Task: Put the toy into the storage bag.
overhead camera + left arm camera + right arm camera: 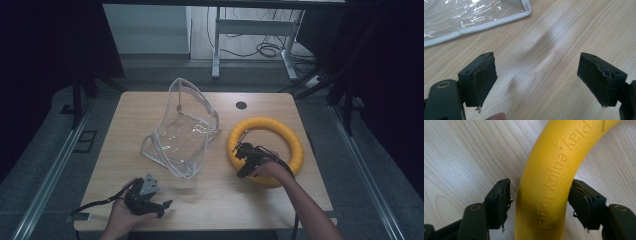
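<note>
black jaws of the right gripper straddle the yellow ring, one pad touching; left gripper gapes wide.

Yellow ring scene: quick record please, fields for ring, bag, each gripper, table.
ring: yellow ring, flat on the table's right half, embossed lettering
bag: clear bag, white-trimmed, left of the ring, apart from it
right gripper: right gripper astride the ring's band; a gap shows at one pad, contact at the other unclear
left gripper: left gripper open over bare wood
table: wooden table

A clear plastic pouch (white-edged, half upright) lies on the wooden table, left of centre.
</note>
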A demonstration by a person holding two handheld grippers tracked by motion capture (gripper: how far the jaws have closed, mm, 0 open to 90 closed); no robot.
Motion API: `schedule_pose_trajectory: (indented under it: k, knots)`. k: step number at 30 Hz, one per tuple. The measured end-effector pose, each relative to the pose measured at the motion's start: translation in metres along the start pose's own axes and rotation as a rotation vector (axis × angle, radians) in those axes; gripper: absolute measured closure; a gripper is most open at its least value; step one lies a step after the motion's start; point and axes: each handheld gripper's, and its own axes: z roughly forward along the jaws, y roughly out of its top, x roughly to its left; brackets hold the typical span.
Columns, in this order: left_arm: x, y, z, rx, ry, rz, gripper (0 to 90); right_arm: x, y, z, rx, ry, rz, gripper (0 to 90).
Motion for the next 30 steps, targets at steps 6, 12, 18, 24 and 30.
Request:
schedule_pose_trajectory:
  k: [6, 12, 18, 24, 30]
  knots:
    - [0.000, 0.000, 0.000, -0.001, 0.000, -0.001, 15.5, 0.000, 0.003, 0.005, 0.019, 0.006, 0.007, 40.9]
    - [0.000, 0.000, 0.000, 0.000, -0.002, 0.000, 15.5, -0.003, 0.004, 0.004, 0.015, 0.016, 0.033, 47.0]
    - [0.000, 0.000, 0.000, 0.000, 0.000, 0.000, 15.5, -0.002, 0.004, 0.003, 0.017, 0.008, 0.045, 48.3]
    - [0.000, 0.000, 0.000, -0.001, -0.001, -0.001, 15.4, -0.005, 0.000, -0.009, -0.017, -0.004, 0.058, 49.3]
    - [0.000, 0.000, 0.000, -0.001, 0.000, -0.003, 15.5, -0.005, -0.006, -0.032, -0.084, -0.025, 0.084, 49.5]
